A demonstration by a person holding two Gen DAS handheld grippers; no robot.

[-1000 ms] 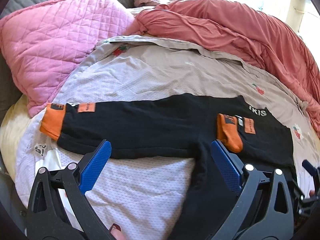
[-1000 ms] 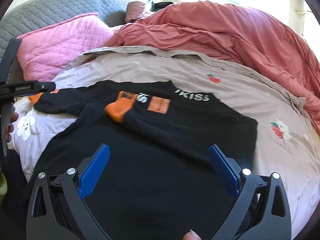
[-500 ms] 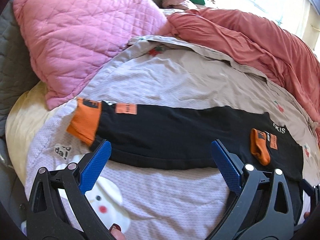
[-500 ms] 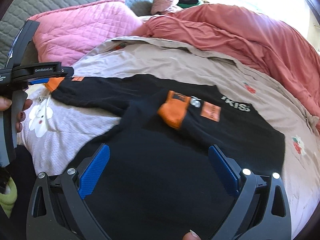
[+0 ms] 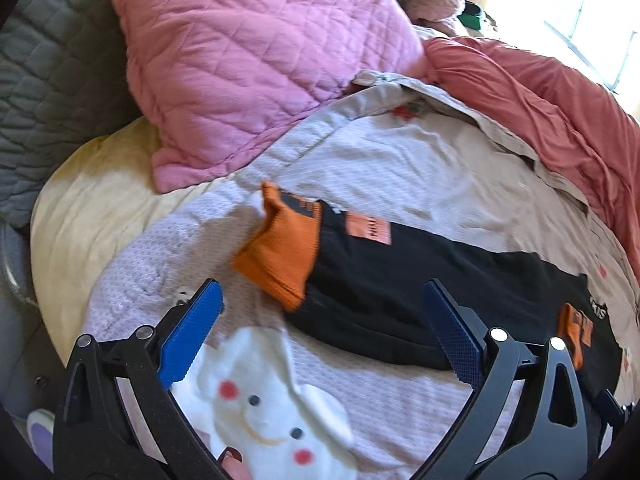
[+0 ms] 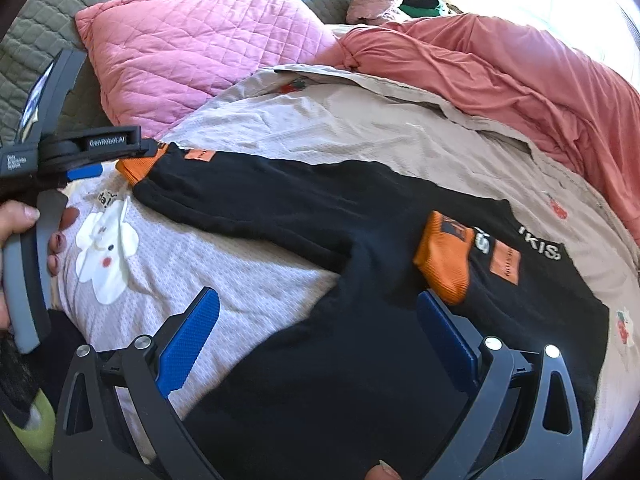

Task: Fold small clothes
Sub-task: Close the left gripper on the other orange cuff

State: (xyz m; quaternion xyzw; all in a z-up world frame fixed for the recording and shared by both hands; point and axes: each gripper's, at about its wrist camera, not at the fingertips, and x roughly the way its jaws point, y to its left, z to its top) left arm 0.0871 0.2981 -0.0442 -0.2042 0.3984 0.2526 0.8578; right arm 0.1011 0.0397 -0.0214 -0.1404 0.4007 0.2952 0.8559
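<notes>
A black sweater point(image 6: 360, 360) with orange cuffs lies flat on the bed. One sleeve point(image 5: 420, 280) stretches out to the left and ends in an orange cuff point(image 5: 280, 248). The other sleeve is folded over the chest, its orange cuff point(image 6: 444, 256) beside white lettering. My left gripper point(image 5: 322, 304) is open and hovers just in front of the outstretched cuff, with nothing between its fingers. In the right wrist view the left gripper point(image 6: 100, 160) shows side-on next to that cuff point(image 6: 136, 168). My right gripper point(image 6: 318, 308) is open above the sweater's body, near the armpit.
A pink quilted pillow point(image 5: 248, 60) lies behind the outstretched sleeve. A salmon duvet point(image 6: 500, 68) is bunched at the back right. The beige blanket point(image 5: 400, 152) has a white cartoon patch point(image 5: 264, 400). A grey quilted headboard point(image 6: 60, 20) stands at the left.
My left gripper has moved left along the outstretched sleeve to its orange cuff. My right gripper has shifted left over the sweater's body. Both stayed open.
</notes>
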